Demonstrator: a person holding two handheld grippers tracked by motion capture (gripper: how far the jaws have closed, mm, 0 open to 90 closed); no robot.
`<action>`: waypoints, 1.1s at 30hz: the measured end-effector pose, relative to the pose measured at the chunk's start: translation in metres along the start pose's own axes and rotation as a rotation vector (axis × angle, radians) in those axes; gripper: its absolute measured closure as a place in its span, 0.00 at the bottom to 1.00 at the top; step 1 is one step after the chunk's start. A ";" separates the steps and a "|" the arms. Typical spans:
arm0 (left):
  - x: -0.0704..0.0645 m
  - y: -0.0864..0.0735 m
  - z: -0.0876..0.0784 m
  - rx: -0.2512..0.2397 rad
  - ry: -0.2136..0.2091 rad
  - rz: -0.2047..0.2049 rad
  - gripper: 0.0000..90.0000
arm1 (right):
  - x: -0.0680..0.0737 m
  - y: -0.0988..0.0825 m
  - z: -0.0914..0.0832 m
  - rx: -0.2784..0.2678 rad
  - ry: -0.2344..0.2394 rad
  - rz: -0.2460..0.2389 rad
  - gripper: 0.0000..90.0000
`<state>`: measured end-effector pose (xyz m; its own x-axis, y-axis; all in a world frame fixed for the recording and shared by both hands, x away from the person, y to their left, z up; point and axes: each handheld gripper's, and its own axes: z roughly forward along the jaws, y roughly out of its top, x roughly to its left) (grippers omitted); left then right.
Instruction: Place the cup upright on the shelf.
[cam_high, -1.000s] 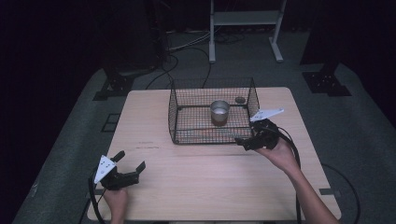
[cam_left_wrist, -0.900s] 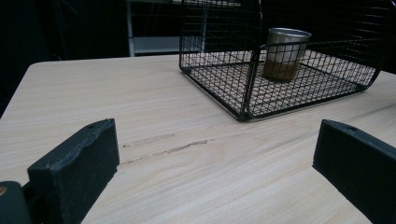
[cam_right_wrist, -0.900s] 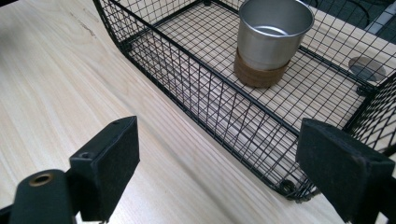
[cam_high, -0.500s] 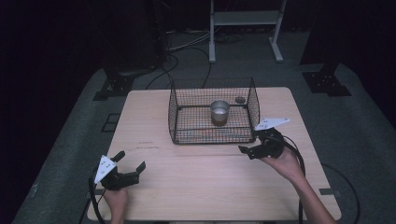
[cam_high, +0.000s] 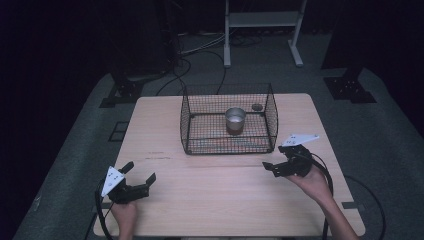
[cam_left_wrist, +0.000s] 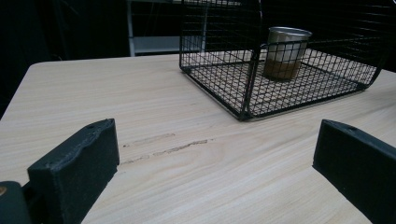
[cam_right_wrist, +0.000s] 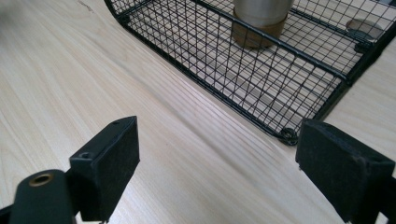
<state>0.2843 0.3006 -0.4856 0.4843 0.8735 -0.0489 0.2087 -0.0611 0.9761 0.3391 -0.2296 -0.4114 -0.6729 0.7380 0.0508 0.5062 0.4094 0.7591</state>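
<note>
The right claw (cam_high: 274, 167) is hovering just off the near right corner of the wire basket (cam_high: 272, 107), its jaws standing apart with nothing between them; in the right gripper view the basket's corner is lying just ahead and to the right of the open jaws. The metal cup (cam_high: 235, 120) is standing upright inside the basket, on its mesh floor, roughly midway across and toward the far side. From the right claw, the cup is lying farther away and to the left, behind the near wire wall, so any reach for it would probably have to go over the rim and come down from above, along the cup's upright axis. A small dark round thing (cam_high: 257, 106) is sitting in the basket's far right corner. The left claw (cam_high: 139, 180) is waiting near the surface's (cam_high: 165, 125) near left corner, jaws wide open and empty, well apart from the basket. The right hand is the nearer one to the cup.
</note>
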 end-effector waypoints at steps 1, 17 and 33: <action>0.000 0.000 0.000 0.001 0.000 0.001 0.00 | -0.001 -0.001 0.000 0.007 -0.001 -0.001 0.14; -0.001 0.000 0.001 0.003 -0.002 0.006 0.00 | -0.003 -0.024 -0.006 0.002 -0.018 0.023 0.14; -0.001 0.000 0.001 0.003 0.002 0.006 0.00 | -0.004 -0.054 -0.010 -0.006 -0.021 0.068 0.14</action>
<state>0.2847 0.2998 -0.4855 0.4840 0.8741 -0.0426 0.2084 -0.0679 0.9757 0.3092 -0.2599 -0.4462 -0.6255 0.7752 0.0886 0.5470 0.3547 0.7583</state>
